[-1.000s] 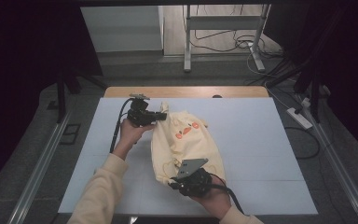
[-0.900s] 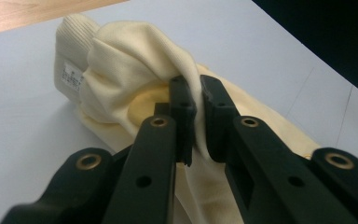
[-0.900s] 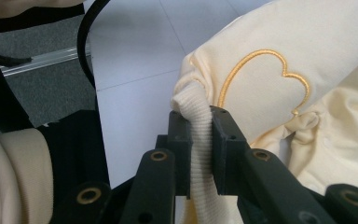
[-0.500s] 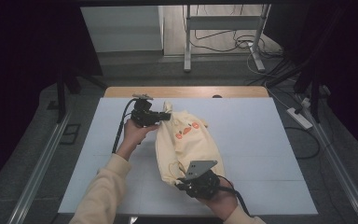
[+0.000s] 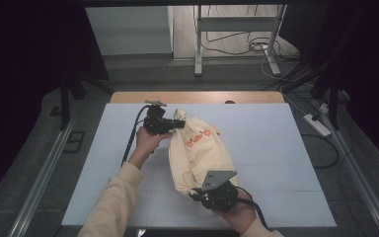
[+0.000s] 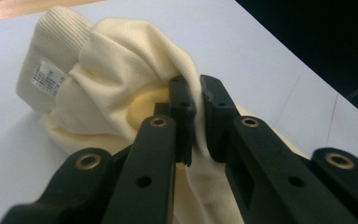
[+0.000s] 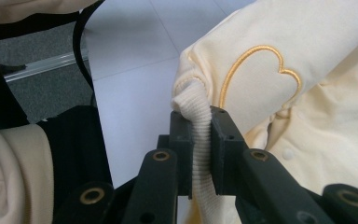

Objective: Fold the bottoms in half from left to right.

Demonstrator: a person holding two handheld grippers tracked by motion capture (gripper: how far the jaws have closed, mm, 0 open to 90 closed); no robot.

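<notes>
The left gripper [image 6: 193, 116] is clamped on a fold of the cream garment [image 5: 197, 153] near its ribbed end, where a small label [image 6: 48, 74] shows. The right gripper [image 7: 201, 140] pinches a ribbed band at the garment's near end, beside a stitched heart outline [image 7: 256, 79]. Between the two, the garment is bunched and stretched lengthwise over the middle of the white worktop [image 5: 276, 148], seemingly resting on it. Orange motifs [image 5: 200, 138] show on its upper side.

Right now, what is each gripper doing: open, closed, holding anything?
Left gripper: closed on a fold of the cream garment.
Right gripper: closed on the garment's ribbed edge.
</notes>
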